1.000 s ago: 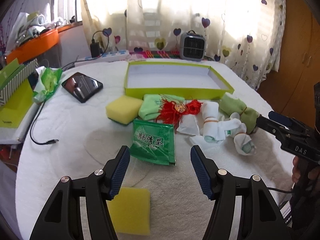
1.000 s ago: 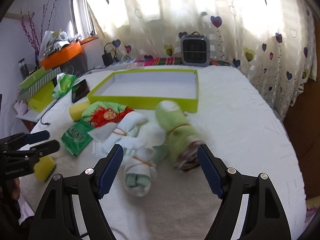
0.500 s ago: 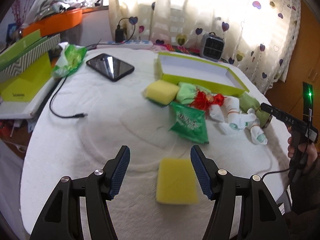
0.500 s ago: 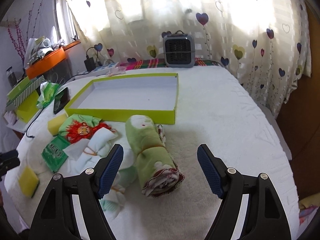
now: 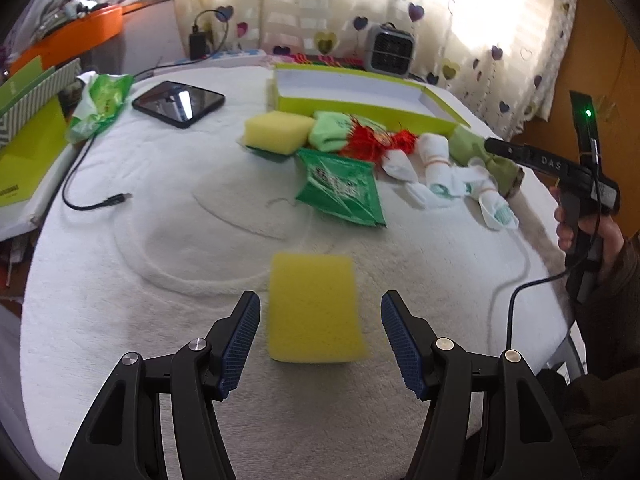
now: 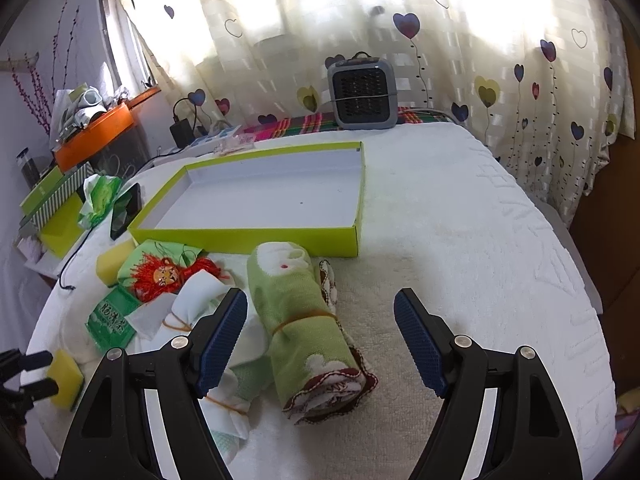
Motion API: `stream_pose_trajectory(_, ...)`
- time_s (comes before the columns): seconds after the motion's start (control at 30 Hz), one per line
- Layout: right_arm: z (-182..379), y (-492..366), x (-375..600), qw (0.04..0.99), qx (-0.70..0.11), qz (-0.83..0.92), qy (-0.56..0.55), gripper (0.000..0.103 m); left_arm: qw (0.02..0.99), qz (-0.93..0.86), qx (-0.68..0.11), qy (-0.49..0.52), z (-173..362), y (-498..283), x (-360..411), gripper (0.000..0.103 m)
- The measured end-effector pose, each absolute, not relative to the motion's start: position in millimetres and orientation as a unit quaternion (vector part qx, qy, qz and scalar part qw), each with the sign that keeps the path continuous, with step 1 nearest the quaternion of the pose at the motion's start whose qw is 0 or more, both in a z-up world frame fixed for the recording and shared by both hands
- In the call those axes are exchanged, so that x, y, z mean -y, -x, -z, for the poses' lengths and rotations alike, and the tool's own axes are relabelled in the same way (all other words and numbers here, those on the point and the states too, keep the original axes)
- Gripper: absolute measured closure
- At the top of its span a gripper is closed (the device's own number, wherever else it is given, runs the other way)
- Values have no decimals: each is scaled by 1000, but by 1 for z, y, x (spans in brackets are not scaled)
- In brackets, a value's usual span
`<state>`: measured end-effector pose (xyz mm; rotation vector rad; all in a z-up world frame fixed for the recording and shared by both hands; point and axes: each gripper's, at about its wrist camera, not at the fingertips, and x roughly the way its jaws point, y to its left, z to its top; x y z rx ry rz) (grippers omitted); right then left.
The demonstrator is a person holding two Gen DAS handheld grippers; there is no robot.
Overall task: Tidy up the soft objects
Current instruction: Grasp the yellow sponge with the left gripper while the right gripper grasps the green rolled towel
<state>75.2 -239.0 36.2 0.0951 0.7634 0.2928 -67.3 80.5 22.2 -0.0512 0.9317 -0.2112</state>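
Here both tongs gape wide: left tongs (image 5: pixel 320 340) flank yellow sponge (image 5: pixel 314 308); right tongs (image 6: pixel 320 336) empty.

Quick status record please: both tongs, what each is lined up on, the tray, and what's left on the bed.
left tongs: open, near sponge lies between the fingers, not gripped
right tongs: open, green rolled towel just ahead, nearer the left finger
tray: nothing in it
still loose: second sponge, green packet, red tassel charm, white sock bundles

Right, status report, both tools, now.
Left tool open, straddling flat yellow foam sponge. Right tool open over rolled green towel. Lime-green cardboard tray empty. Nothing blocking.
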Motion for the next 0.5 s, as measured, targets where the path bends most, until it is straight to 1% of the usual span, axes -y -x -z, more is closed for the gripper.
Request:
stream_pose_trajectory(0.23, -26, -84, 233, 906, -394, -150, -31, 41, 879, 88, -468, 11, -13, 63, -77, 40)
stream_pose_trajectory(0.4, -21, -87, 233, 901, -402, -159, -37, 42, 877, 78, -474, 15, -9, 62, -79, 40)
stream_pose_trajectory(0.5, -20, -88, 231, 895, -408, -174, -43, 50, 878, 77, -473, 17, -9, 61, -80, 41)
